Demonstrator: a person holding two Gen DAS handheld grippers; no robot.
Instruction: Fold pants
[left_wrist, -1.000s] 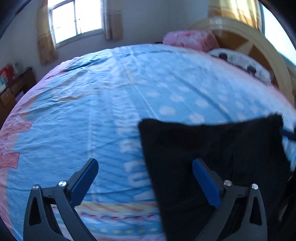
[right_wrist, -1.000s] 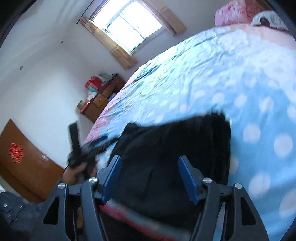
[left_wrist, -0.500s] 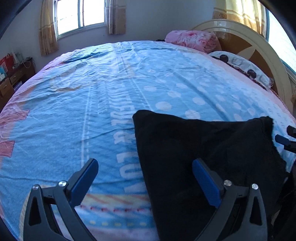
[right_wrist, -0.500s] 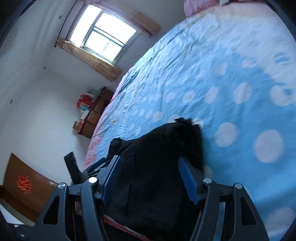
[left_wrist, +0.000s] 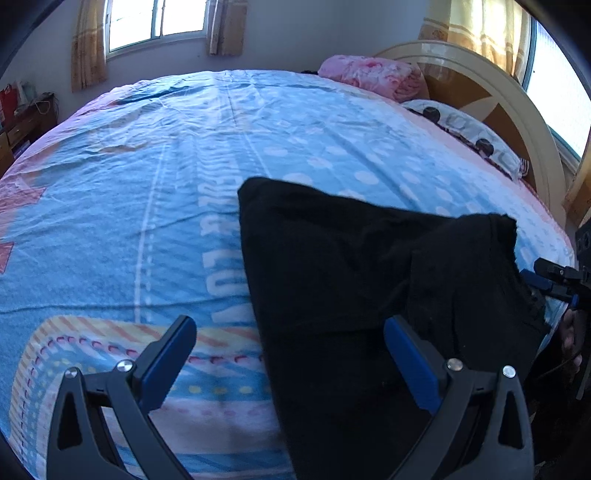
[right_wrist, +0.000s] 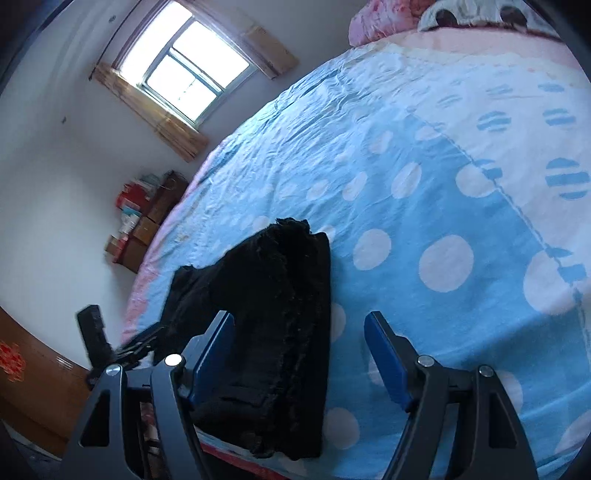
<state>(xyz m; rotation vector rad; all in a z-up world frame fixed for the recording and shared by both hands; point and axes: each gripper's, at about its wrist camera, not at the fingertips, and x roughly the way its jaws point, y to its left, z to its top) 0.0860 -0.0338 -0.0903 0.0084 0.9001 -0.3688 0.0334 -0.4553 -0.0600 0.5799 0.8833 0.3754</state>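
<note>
1. The black pants (left_wrist: 369, 280) are located at the near edge of the bed (left_wrist: 147, 184), lying on the blue polka-dot sheet as a folded stack; a raised fold is seen at the right end of the stack in the left wrist view.
2. The left gripper (left_wrist: 291, 354) is held with its jaws spread wide and nothing between them. One finger stands over the bare sheet, the other over the pants.
3. The right gripper (right_wrist: 299, 350) is likewise held apart and empty. Its left finger overlaps the pants (right_wrist: 273, 325); its right finger stands over the sheet.
4. Compared with one second ago, motion blur is gone from both views, and the pants are seen narrower and more compact in the right wrist view. The jaw spread of both grippers is unchanged.
5. The fold in hand is judged to be laid down and released. The task is judged to be near completion.
6. The loose, raised right end may still require flattening or a further fold; a pinch at that edge is judged likely.
</note>
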